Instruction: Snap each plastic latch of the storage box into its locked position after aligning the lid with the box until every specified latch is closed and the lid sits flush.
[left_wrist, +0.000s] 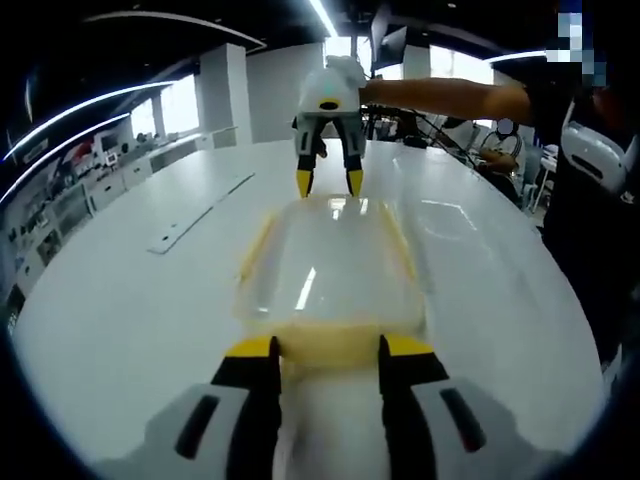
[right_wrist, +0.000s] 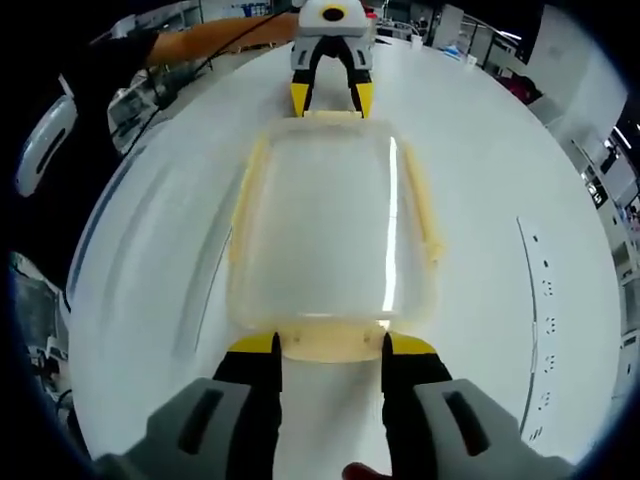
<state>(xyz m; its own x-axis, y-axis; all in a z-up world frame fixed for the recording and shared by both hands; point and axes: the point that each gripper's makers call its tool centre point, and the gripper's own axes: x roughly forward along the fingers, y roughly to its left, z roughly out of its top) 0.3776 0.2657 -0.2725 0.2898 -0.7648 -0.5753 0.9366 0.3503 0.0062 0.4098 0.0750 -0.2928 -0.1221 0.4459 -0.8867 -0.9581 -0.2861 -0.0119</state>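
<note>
While the clear box (left_wrist: 330, 265) lies flat on the white table (left_wrist: 130, 300), its lid (right_wrist: 330, 225) is on top and one gripper stands at each short end. In the left gripper view, the left gripper (left_wrist: 329, 352) has its jaws spread, one on each side of the near yellow latch (left_wrist: 330, 345). The right gripper (right_wrist: 330, 350) is spread the same way around the opposite latch (right_wrist: 330, 342). A person's arm (left_wrist: 450, 98) reaches over the table.

The storage box (right_wrist: 330, 230) is clear glossy plastic, its latches (right_wrist: 332, 340) pale yellow, matt plastic; the table (left_wrist: 130, 300) is smooth, white and faintly glossy under ceiling light
</note>
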